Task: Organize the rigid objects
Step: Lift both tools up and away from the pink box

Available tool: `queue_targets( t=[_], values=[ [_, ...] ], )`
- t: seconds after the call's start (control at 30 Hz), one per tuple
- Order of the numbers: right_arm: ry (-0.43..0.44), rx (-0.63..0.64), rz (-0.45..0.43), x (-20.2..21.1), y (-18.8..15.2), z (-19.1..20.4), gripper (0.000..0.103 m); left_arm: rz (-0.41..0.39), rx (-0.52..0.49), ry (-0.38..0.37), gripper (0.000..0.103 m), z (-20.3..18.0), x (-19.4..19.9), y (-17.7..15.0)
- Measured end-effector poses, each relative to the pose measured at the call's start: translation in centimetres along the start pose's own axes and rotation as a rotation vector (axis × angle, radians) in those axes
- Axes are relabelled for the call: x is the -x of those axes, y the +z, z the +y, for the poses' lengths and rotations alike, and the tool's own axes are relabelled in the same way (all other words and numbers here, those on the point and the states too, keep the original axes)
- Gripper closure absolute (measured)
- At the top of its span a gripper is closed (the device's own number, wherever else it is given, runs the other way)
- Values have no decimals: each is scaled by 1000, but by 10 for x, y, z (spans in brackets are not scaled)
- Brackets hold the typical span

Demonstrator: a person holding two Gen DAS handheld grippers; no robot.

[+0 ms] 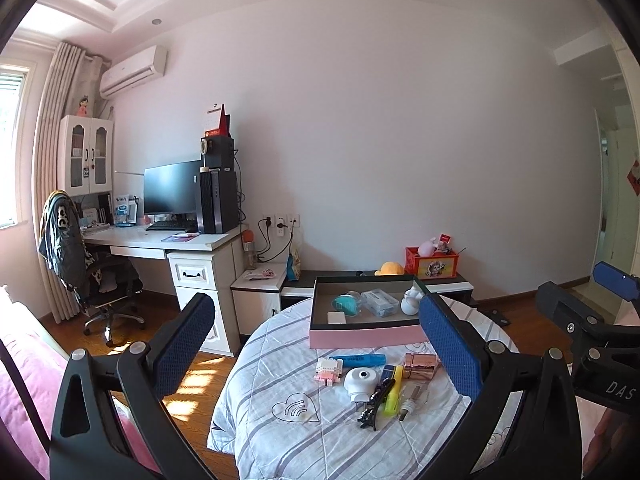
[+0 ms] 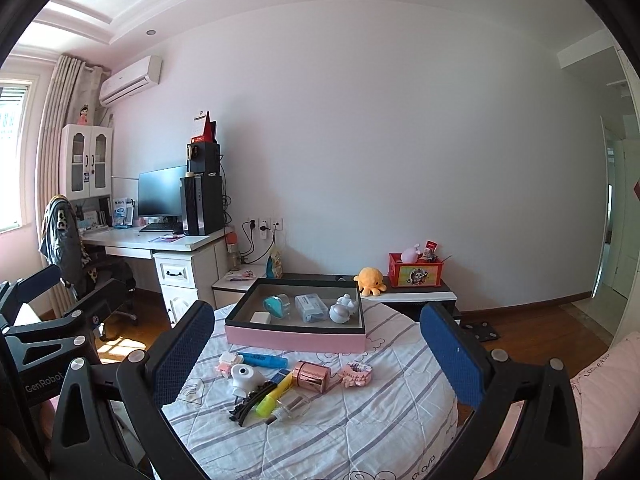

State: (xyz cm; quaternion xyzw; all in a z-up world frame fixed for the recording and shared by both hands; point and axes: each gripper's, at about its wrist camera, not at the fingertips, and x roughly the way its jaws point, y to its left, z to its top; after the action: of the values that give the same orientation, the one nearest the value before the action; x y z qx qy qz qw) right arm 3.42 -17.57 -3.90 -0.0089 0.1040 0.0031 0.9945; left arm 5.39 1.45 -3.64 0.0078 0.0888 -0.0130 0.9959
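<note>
Both grippers hang in the air over the near edge of a round counter [image 2: 360, 432] with a striped quilt on it. The left gripper [image 1: 316, 344] has its jaws spread wide with nothing between them. The right gripper [image 2: 316, 348] has its jaws spread wide too, and they hold nothing.

At the far edge of the counter sits a pink tray [image 2: 296, 338] with dark walls. Inside it lie a teal tape holder [image 2: 275, 305], a clear box [image 2: 310, 307], a small white square [image 2: 260, 317] and a white round pot [image 2: 340, 313].

More things lie in a loose pile on the quilt, near the middle, just in front of the tray. There is a blue marker [image 2: 262, 360], a shiny pink cup [image 2: 311, 376] on its side, a white plug light [image 2: 245, 376], a yellow marker [image 2: 274, 396], a black hair clip [image 2: 250, 404], a clear small bottle [image 2: 292, 405] and a pink claw clip [image 2: 356, 373]. A pink and white block toy [image 2: 226, 362] lies beside the blue marker, toward the left edge.
</note>
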Motion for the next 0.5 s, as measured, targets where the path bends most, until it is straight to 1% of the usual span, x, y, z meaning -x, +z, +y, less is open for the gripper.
queue_targets(
  t=[0.3,0.5],
  values=[
    [-4,-6,37,-15,-8,-4,0,37,-10,0,0,-1,-14,-9],
    [-19,-21,82,-35,-20,-14,0,98,-14,0,0,0,-37,-22]
  ],
)
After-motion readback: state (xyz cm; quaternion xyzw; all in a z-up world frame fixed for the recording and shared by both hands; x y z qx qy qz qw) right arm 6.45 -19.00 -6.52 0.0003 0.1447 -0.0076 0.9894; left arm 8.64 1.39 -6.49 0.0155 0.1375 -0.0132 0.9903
